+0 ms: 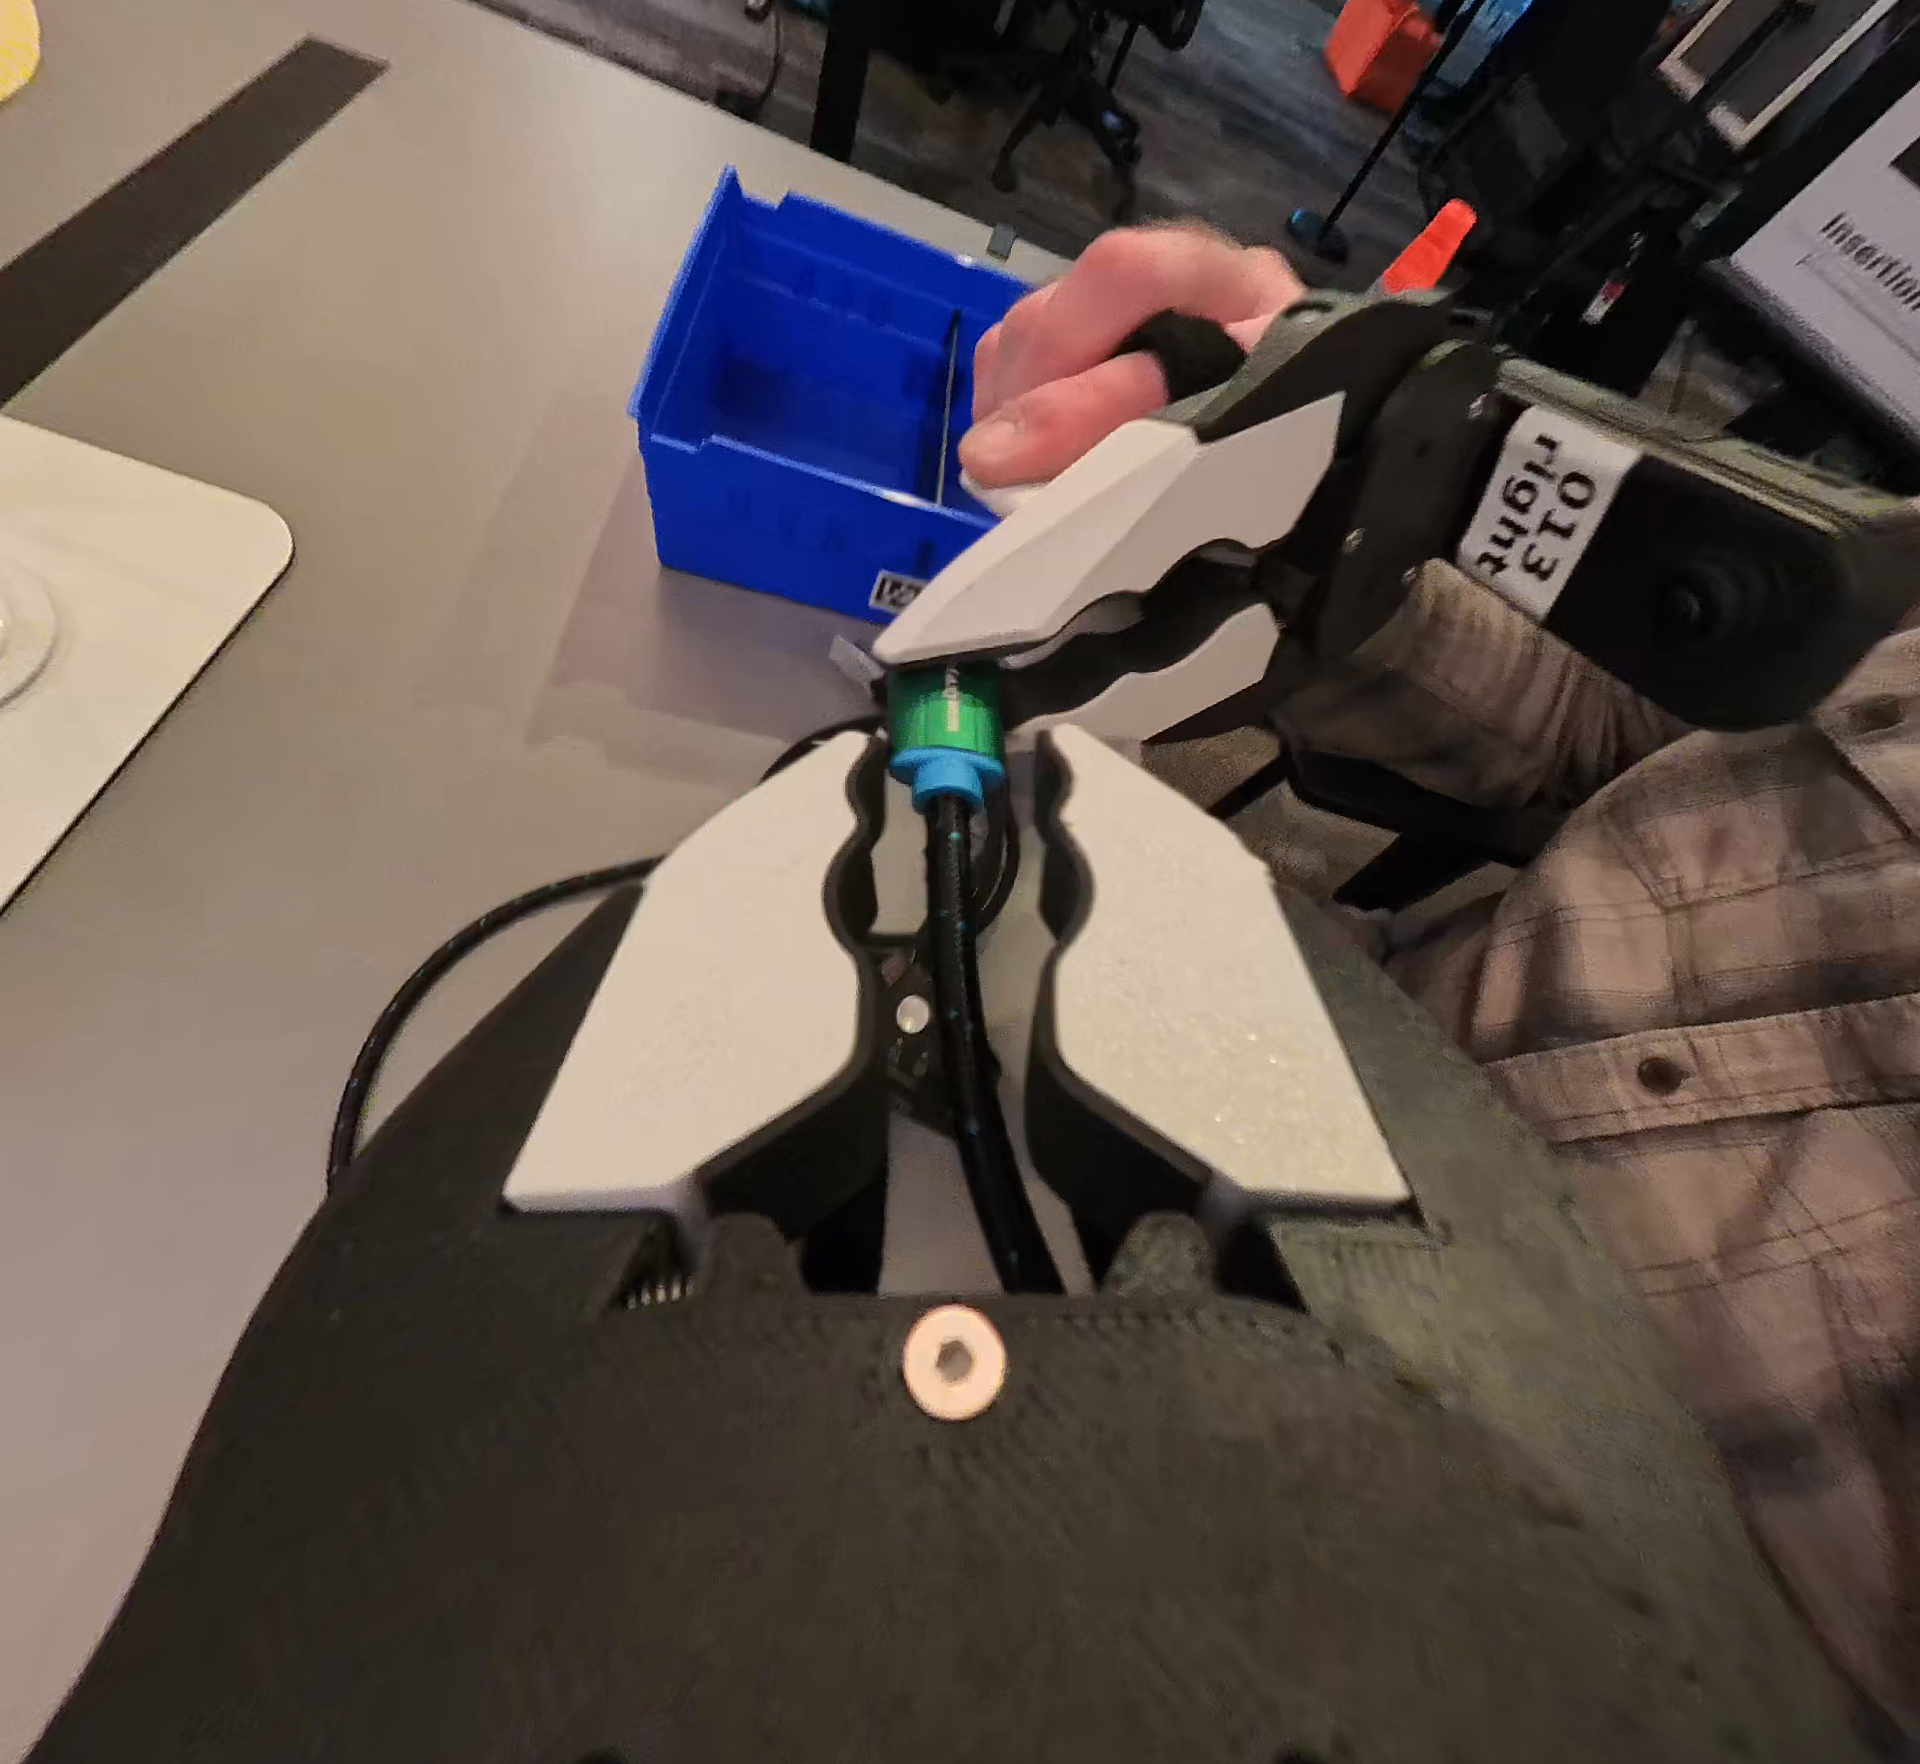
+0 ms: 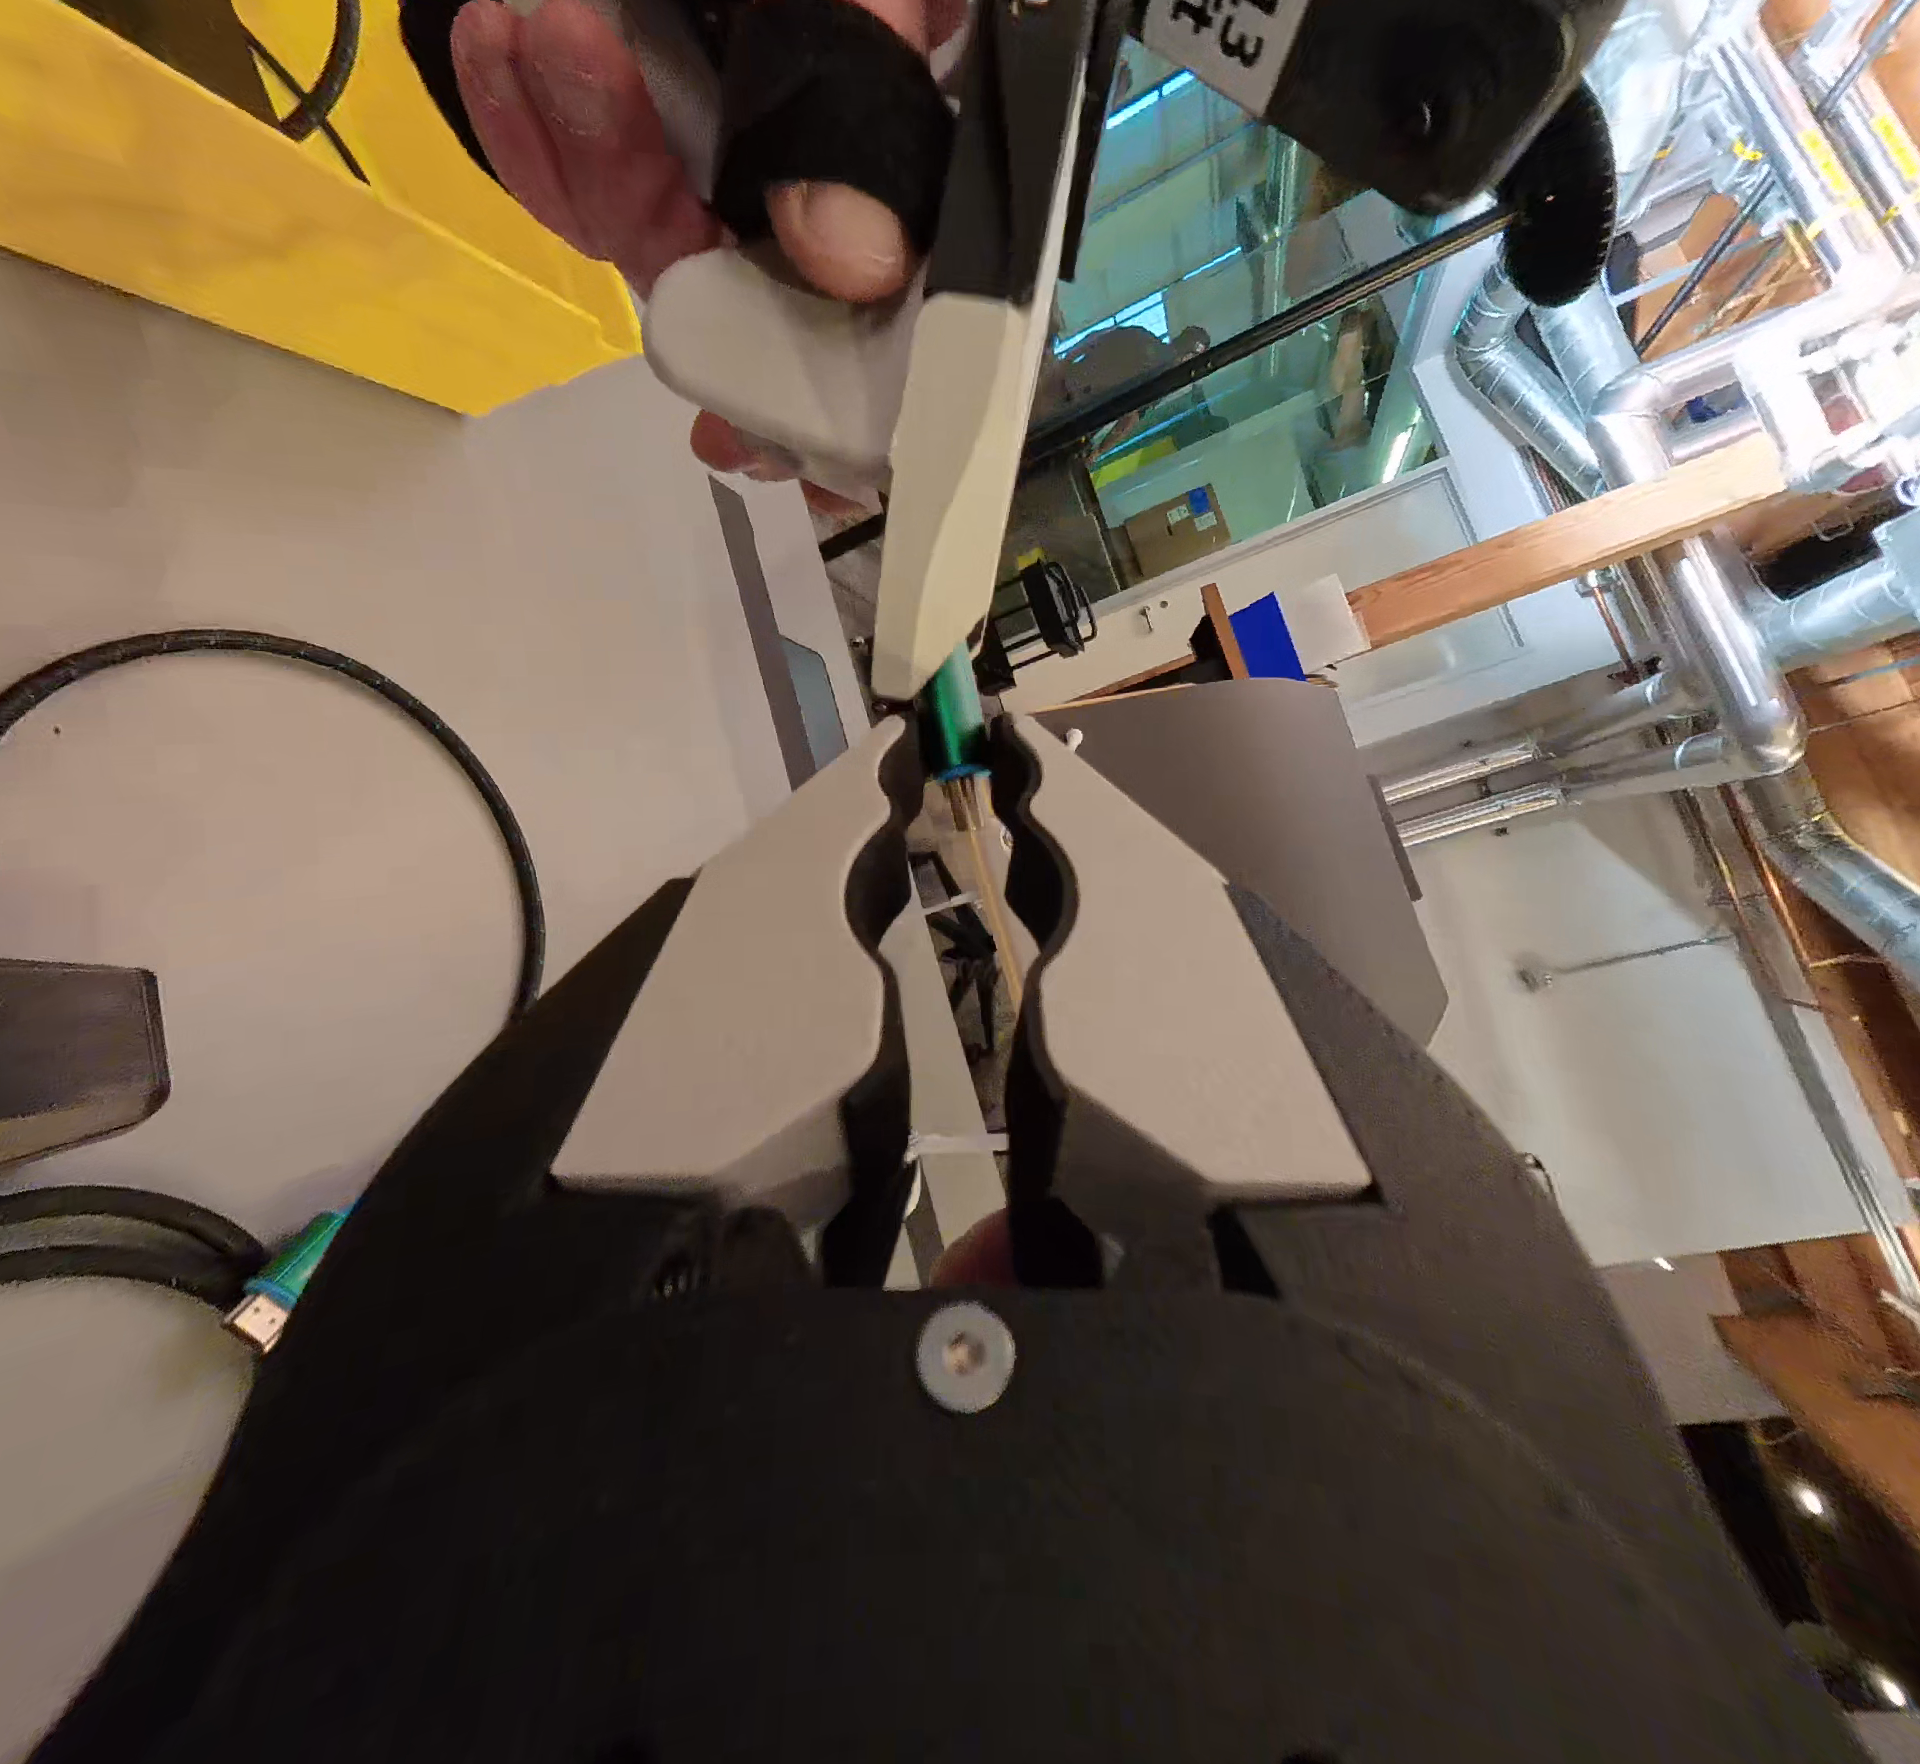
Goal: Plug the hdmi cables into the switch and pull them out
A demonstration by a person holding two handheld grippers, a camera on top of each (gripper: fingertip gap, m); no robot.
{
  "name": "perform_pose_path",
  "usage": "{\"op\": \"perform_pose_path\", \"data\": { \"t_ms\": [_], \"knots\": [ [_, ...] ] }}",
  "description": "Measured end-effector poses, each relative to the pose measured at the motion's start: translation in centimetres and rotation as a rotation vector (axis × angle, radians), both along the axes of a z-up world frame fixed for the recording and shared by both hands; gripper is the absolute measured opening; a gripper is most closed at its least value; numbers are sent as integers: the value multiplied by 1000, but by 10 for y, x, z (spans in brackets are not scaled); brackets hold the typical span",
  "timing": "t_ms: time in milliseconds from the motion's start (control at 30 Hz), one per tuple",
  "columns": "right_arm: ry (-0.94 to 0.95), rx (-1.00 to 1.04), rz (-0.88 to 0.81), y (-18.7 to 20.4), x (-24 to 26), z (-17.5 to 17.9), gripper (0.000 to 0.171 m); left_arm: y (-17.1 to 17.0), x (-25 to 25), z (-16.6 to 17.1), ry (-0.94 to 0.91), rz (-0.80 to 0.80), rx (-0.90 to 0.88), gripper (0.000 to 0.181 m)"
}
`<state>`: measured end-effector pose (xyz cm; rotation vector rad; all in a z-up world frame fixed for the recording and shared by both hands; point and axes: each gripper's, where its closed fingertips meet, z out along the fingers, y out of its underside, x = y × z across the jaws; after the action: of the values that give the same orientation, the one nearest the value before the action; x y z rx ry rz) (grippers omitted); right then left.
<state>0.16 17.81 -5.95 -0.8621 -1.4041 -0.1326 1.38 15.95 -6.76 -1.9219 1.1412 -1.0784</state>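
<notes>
Because the green HDMI plug (image 1: 943, 712) is up in the air between the two tools, this reads as a hand-over or a re-grip, not an insertion. The right tongs (image 2: 956, 738) come in across the tips of the left tongs (image 1: 956, 748) and are clamped on the plug's front end. Its metal connector points back between their fingers, towards their own camera. Held that way the plug cannot be pushed into a port, so I judge it will need turning or passing over first.

The left tongs stand spread. Their fingertips flank the plug's blue collar with a gap on each side, and the black braided cable (image 1: 961, 987) runs back down the channel between them. They seem placed to guide or take the plug, not to carry it.

A blue bin (image 1: 790, 426) sits beyond both tips on the grey table (image 1: 416, 467). Off to the left of the right tongs lies a second HDMI plug (image 2: 296, 1262), unplugged. A dark box (image 2: 73, 1060) just above it may be the switch, though I cannot tell.
</notes>
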Motion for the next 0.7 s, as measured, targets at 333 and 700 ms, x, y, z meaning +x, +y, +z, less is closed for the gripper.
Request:
{"op": "perform_pose_path", "data": {
  "t_ms": [333,700],
  "knots": [
    [91,-90,11,5,3,3,9,23,-41,61,-373,139,117,43],
    [165,-181,38,6,-3,-2,9,12,-116,90,-658,281,257,6]
  ]
}}
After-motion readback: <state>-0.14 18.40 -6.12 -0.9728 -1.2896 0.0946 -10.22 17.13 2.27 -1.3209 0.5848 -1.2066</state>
